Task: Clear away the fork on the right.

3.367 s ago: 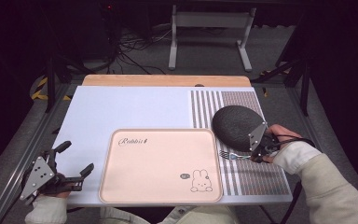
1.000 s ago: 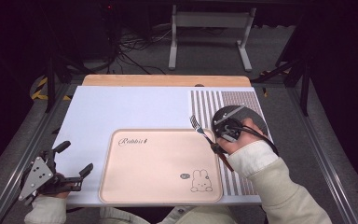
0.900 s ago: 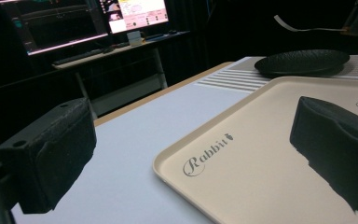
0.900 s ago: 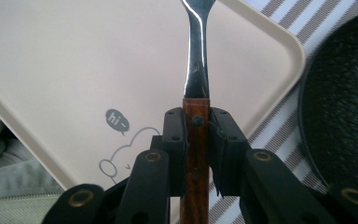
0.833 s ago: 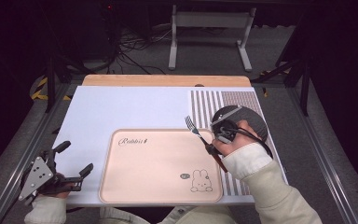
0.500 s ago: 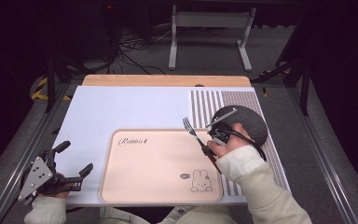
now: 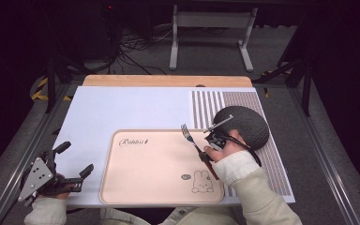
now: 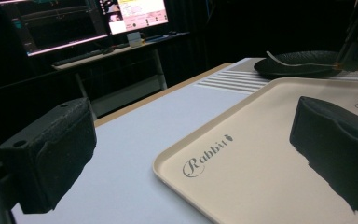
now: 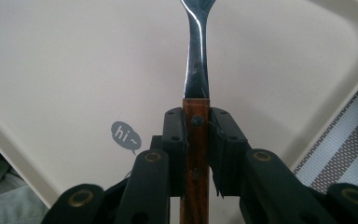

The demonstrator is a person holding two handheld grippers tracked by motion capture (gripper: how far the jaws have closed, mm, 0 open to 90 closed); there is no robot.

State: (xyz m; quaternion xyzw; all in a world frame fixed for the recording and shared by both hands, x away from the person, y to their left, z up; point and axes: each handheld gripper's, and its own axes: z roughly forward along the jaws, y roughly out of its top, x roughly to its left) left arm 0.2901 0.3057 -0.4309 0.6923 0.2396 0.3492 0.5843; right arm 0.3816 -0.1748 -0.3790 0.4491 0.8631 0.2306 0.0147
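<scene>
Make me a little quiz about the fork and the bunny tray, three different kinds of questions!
1. True or false: the right gripper is clamped on the fork by its wooden handle.
2. What is the fork above? A the beige tray; B the dark round plate; C the floor.
3. Fill in: the left gripper holds ____ between its open jaws.

Key: 1 true. 2 A. 3 nothing.
</scene>
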